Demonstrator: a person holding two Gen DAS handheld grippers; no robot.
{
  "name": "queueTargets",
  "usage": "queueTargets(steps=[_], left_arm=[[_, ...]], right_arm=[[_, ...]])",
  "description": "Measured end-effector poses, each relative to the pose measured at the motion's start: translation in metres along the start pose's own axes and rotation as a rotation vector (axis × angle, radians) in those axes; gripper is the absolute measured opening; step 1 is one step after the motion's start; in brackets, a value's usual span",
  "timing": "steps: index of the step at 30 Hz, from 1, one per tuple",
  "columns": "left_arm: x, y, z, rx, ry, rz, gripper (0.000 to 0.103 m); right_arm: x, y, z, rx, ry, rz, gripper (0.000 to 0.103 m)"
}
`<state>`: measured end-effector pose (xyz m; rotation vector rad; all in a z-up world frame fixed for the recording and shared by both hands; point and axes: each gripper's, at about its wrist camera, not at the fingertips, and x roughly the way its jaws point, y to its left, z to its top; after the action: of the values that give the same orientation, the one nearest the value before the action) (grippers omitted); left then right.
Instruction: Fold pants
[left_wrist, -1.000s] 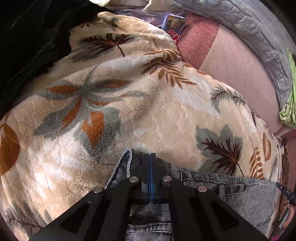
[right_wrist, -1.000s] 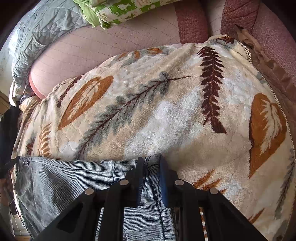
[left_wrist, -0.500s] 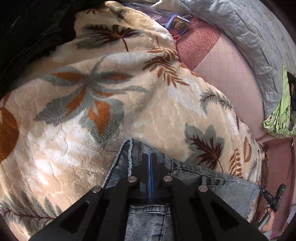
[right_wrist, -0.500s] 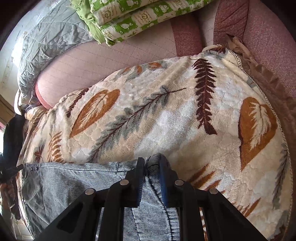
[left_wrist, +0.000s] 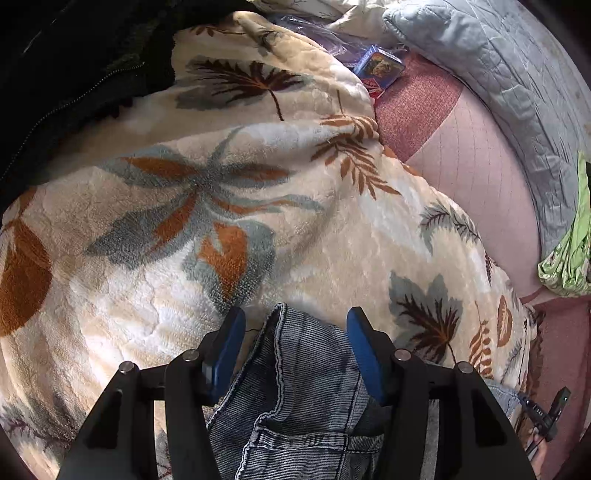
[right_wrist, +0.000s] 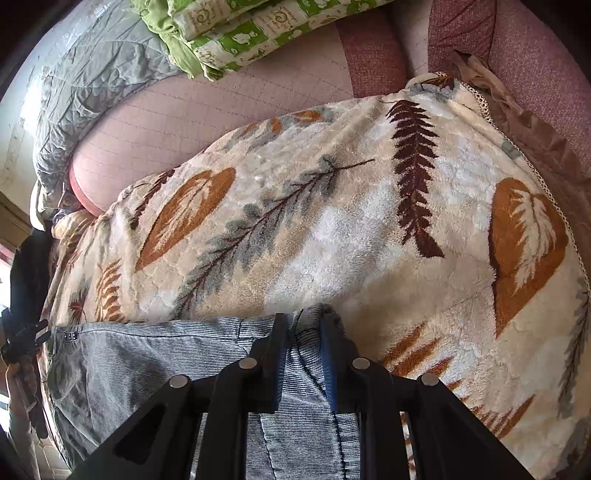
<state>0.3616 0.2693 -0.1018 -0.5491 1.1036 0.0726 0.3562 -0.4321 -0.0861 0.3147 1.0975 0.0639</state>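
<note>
Right gripper (right_wrist: 303, 325) clamps a raised fold of grey jeans (right_wrist: 147, 354) lying on leaf-print blanket (right_wrist: 332, 229), green bedding (right_wrist: 236, 33) behind.

Pants (left_wrist: 303, 387) lie on the blanket (left_wrist: 184, 221), between the left tongs' (left_wrist: 293, 332) fingers; a box (left_wrist: 378, 66) sits far ahead.

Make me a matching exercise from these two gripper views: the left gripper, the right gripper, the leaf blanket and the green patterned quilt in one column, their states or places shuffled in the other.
1 left gripper
2 right gripper
3 leaf blanket
4 green patterned quilt

A folded, beyond the blanket
B jaws apart, jeans loose between
C under the jeans
D clamped on denim

1-B, 2-D, 3-C, 4-A
</note>
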Motion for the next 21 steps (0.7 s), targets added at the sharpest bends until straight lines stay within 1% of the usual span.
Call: queueTargets(steps=[2, 3, 4, 5, 7, 11, 16, 17, 19, 21], left_arm=[[-0.004, -0.005, -0.001, 0.016, -0.024, -0.014, 0.051], [-0.005, -0.009, -0.001, 0.02, -0.022, -0.025, 0.043], [-0.006, -0.013, 0.0, 0.028, -0.019, -0.036, 0.042], [-0.005, -0.017, 0.0, 0.043, -0.022, -0.037, 0.042], [0.001, -0.02, 0.002, 0.05, -0.002, 0.001, 0.042], [0.017, -0.016, 0.001, 0.058, 0.031, 0.049, 0.042], [0.021, -0.016, 0.002, 0.054, 0.019, 0.063, 0.042], [0.02, -0.016, 0.002, 0.058, 0.015, 0.081, 0.042], [0.021, -0.017, 0.001, 0.076, 0.01, 0.086, 0.042], [0.026, -0.02, -0.001, 0.101, 0.026, 0.103, 0.042]], right_arm=[[0.003, -0.001, -0.001, 0.012, 0.003, 0.004, 0.02], [0.004, 0.0, -0.001, 0.012, 0.006, 0.003, 0.02], [0.006, 0.0, -0.002, 0.01, 0.011, 0.001, 0.02], [0.007, 0.001, -0.002, 0.006, 0.015, -0.002, 0.02], [0.008, 0.001, -0.002, 0.001, 0.017, -0.005, 0.02], [0.01, 0.001, -0.001, 0.002, 0.02, -0.006, 0.02], [0.014, 0.0, -0.003, 0.005, 0.025, -0.005, 0.02], [0.015, 0.0, -0.003, 0.004, 0.027, -0.006, 0.02], [0.016, 0.0, -0.003, 0.006, 0.027, -0.006, 0.02], [0.017, 0.0, -0.002, 0.002, 0.029, -0.01, 0.02]])
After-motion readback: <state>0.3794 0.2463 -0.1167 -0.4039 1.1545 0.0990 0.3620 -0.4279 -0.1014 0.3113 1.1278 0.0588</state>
